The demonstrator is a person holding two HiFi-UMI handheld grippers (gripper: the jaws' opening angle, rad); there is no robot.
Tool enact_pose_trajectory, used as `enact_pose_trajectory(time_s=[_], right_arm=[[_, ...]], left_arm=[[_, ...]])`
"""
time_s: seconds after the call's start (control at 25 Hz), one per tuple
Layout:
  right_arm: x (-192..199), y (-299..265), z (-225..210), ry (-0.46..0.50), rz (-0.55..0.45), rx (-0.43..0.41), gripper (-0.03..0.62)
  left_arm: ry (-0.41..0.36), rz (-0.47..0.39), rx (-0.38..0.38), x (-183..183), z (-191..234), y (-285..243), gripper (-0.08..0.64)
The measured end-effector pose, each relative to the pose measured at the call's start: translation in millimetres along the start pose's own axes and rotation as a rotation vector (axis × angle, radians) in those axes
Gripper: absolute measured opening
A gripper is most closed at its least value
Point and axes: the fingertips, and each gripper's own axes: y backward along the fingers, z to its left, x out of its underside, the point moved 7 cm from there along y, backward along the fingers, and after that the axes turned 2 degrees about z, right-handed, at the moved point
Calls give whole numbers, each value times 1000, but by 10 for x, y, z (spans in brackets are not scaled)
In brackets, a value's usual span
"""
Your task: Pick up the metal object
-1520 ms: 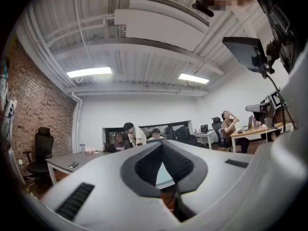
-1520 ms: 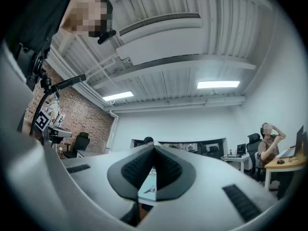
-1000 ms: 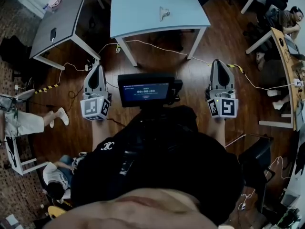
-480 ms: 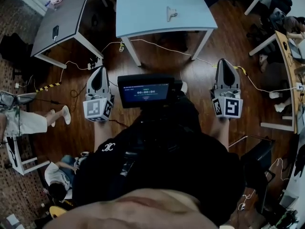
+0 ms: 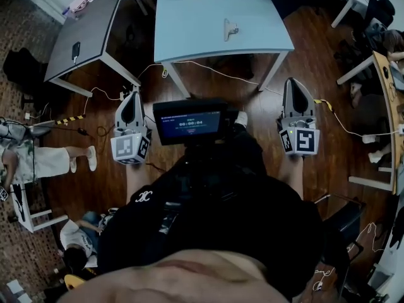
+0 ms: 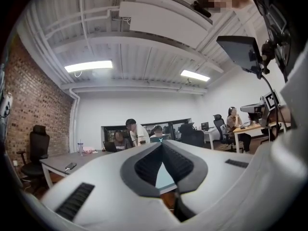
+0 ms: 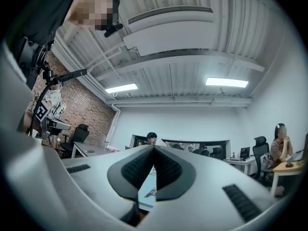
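Note:
The metal object, a small silvery clamp-like piece, lies alone on the light blue table ahead of me. Both grippers hang over the wooden floor, short of the table's near edge. My left gripper is shut and holds nothing; in the left gripper view its tips meet, with a strip of the blue table below them. My right gripper is also shut and holds nothing. In the right gripper view its tips touch, and the metal object shows small through the gap beneath.
A grey table with a phone stands to the left. Cables trail across the floor under the blue table. People sit at the left and at desks on the right. A screen is mounted at my chest.
The blue table and the metal object have slid lower and closer in the head view as I moved forward. Both grippers stayed shut and level.

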Motion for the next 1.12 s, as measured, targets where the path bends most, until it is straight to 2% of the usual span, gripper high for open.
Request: enact_pose_trajectory(time_s=[0.16, 0.4, 0.52, 0.72, 0.92, 1.12], right_arm=[[193, -473, -348, -19, -10, -15, -21], [493, -1437, -1143, -30, -27, -20, -21], [585, -1724, -1376, -42, -28, -39, -21], [737, -2207, -1796, -58, -8, -86, -21], [839, -2588, -1885, -62, 2, -147, -22], [966, -2891, -1775, -76, 23, -164, -21]], left_arm=[[-7, -9, -9, -71, -94, -554, 9], [28, -74, -19, -254, -195, -1727, 9], [30, -111, -23, -366, -279, -2125, 9], [1, -127, -14, -540, -542, -2798, 9], [-4, -121, -17, -549, -606, -3155, 9], [-3, -113, -12, -510, -428, -3369, 9]])
